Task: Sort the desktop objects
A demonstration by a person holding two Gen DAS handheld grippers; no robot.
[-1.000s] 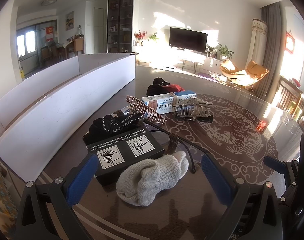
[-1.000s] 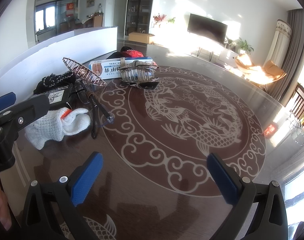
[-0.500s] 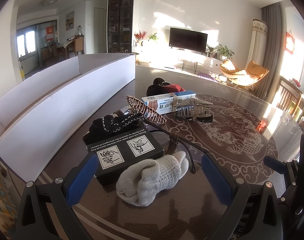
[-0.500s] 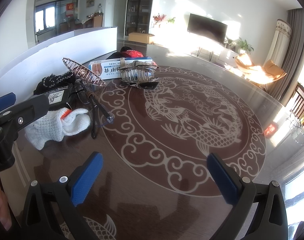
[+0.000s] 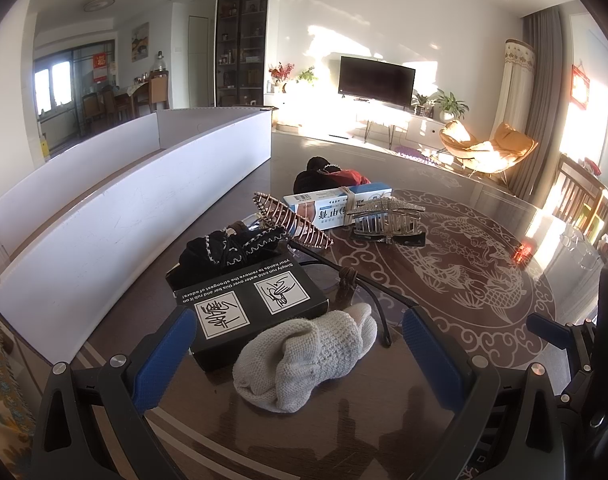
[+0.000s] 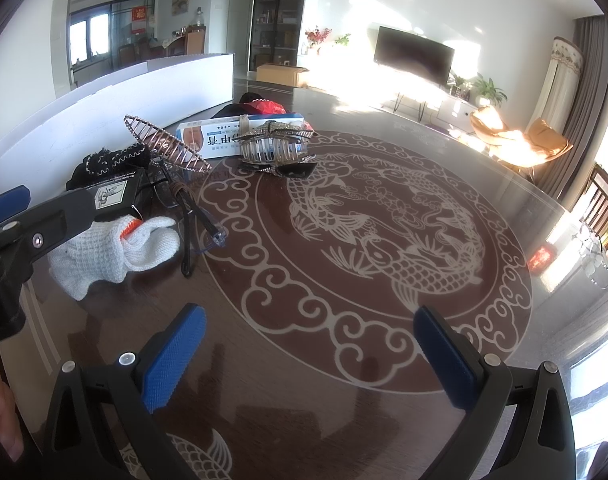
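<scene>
The left gripper [image 5: 299, 344] hangs low over the round table [image 6: 344, 360] with its blue-padded fingers [image 5: 163, 354] spread wide and holding nothing. Between them, closer to the left finger than the right, lies a white knitted glove [image 5: 304, 360], crumpled into a soft ribbed lump on the glass. Touching it on the far side is a black cardboard box [image 5: 251, 296], flat and rectangular, with white printed panels on its top; a bundle of black fabric with white zigzag stitching [image 5: 227, 250] sits on its far end.

Just beyond the glove a pair of safety glasses [image 6: 199, 216] with thin dark temples and clear lenses rests on the table. A rose-gold wire hair clip [image 5: 291, 220], leaf-shaped and ribbed, stands tilted above the fabric. Further toward the table's far edge lie a long white and blue carton [image 5: 336, 206] bound with a rubber band, a silvery claw hair clip [image 5: 384, 218] studded with small stones leaning against it, and a black and red cloth item [image 5: 328, 174] behind.

A long white cardboard bin [image 5: 103, 208] with low walls runs along the table's left edge.

The right gripper [image 6: 310, 356] hovers over the bare patterned glass near the table's near edge, its fingers [image 6: 173, 356] likewise wide apart and empty, well apart from the cluster. The tabletop is glossy dark brown with a pale fish and cloud motif.
</scene>
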